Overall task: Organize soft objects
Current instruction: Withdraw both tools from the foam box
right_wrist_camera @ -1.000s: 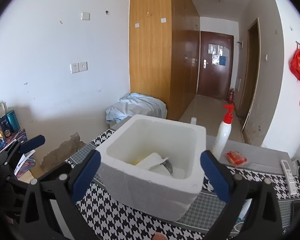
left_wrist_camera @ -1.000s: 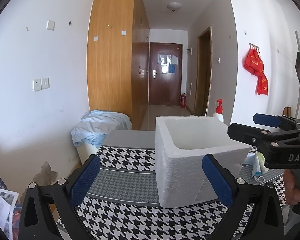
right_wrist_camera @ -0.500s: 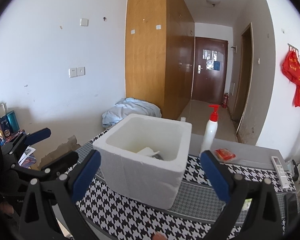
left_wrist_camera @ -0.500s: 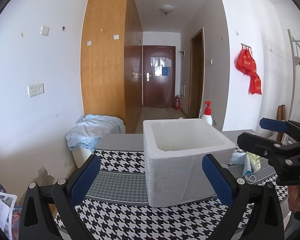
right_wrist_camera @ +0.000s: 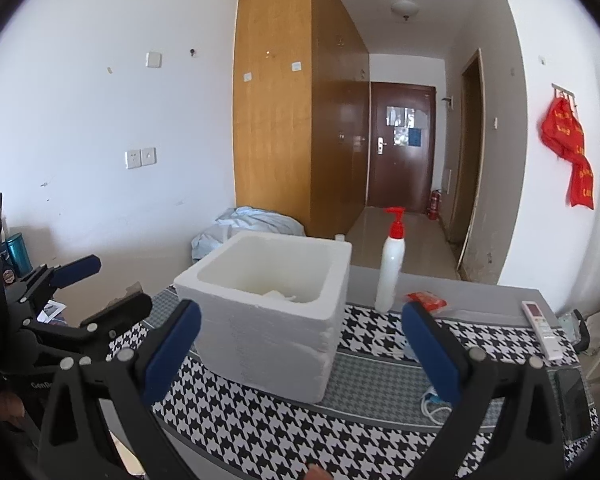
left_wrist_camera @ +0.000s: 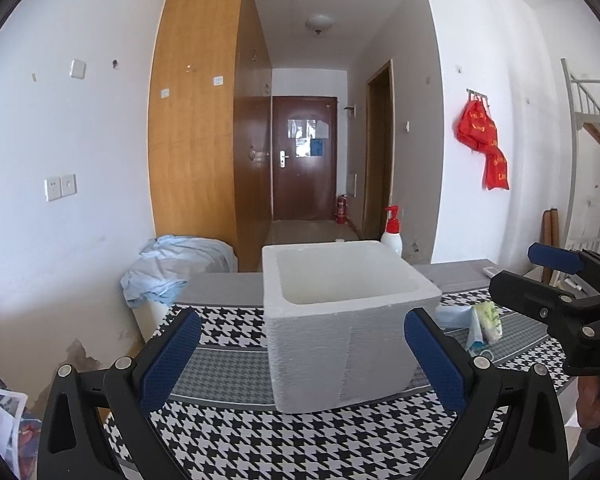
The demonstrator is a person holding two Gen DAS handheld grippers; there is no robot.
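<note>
Right wrist view: foam box (right_wrist_camera: 268,320) centre frame, contents mostly hidden behind wall. Left tool (left_wrist_camera: 300,364) and right tool (right_wrist_camera: 300,354) both spread wide, empty. Mask (left_wrist_camera: 476,330) partly cut off by right tool.

White walls (left_wrist_camera: 80,200), a tall wooden wardrobe (left_wrist_camera: 196,120), a dark door (left_wrist_camera: 304,158) down the hall, a ceiling lamp (left_wrist_camera: 319,23).

home, wooden wardrobe (left_wrist_camera: 204,120), entrance door (left_wrist_camera: 304,156), bunk bed (left_wrist_camera: 592,120)
</note>
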